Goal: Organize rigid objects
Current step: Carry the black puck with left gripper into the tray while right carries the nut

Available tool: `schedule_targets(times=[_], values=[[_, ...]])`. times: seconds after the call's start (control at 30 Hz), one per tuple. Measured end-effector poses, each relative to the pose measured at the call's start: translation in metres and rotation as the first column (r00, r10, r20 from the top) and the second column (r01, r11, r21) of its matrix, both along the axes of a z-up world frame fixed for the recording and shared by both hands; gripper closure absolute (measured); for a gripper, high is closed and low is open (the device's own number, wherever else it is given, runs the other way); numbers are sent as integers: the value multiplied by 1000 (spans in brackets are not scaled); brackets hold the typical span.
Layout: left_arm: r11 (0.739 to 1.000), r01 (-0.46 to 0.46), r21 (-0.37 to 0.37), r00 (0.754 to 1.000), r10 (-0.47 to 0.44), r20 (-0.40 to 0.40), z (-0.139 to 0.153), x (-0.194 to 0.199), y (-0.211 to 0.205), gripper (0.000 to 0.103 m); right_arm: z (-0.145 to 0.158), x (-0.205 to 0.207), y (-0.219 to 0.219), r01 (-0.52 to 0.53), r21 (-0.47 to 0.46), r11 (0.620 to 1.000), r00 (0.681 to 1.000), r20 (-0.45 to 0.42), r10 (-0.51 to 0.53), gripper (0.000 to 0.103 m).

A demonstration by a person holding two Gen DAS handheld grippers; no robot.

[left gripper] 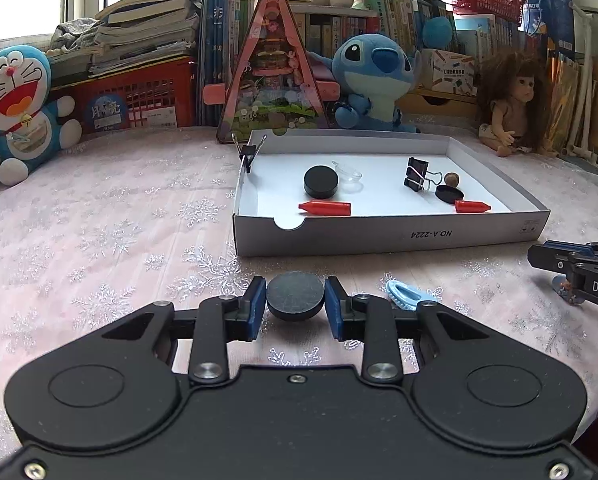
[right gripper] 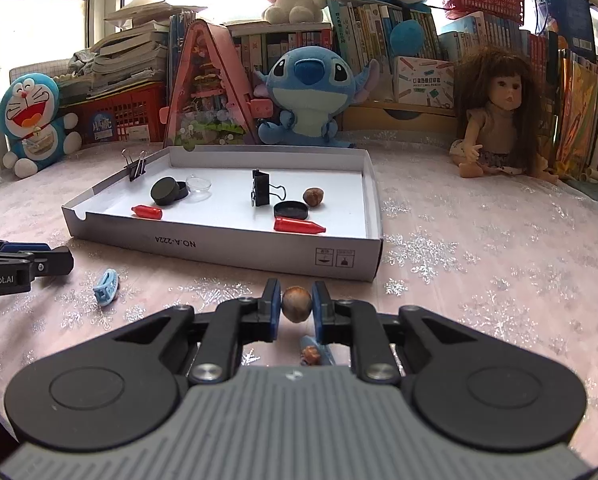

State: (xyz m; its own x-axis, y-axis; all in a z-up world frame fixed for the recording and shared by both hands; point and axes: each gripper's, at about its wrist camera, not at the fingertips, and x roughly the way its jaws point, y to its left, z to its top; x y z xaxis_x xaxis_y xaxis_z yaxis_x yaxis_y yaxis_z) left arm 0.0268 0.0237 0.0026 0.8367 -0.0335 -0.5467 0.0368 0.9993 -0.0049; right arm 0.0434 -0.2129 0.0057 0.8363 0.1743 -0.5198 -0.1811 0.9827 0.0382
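Observation:
My left gripper [left gripper: 295, 298] is shut on a flat black disc [left gripper: 295, 295], both blue pads pressed to its sides, just above the tablecloth in front of the white box [left gripper: 391, 236]. My right gripper [right gripper: 296, 305] is shut on a small brown nut [right gripper: 296, 303], also just short of the box [right gripper: 227, 250]. The box holds a black puck [left gripper: 321, 181], a clear dish [left gripper: 349, 174], two red caps [left gripper: 325, 208] [left gripper: 473, 206], binder clips [left gripper: 417, 174], a black lid [left gripper: 449, 194] and another nut [left gripper: 451, 179].
A light blue hair clip [left gripper: 407, 296] [right gripper: 106, 286] lies on the snowflake cloth between the grippers. A small figure [right gripper: 313, 354] lies under the right gripper. Plush toys, a doll [right gripper: 495, 120], a pink triangular case and books line the back.

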Motion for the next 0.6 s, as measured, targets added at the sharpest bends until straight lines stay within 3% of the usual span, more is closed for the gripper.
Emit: schedule_targets(times=[0.6], values=[[999,6,-42,997,-2,80,41,31,-3,73,27,17,1,11,21,1000,999,47,-11,82]])
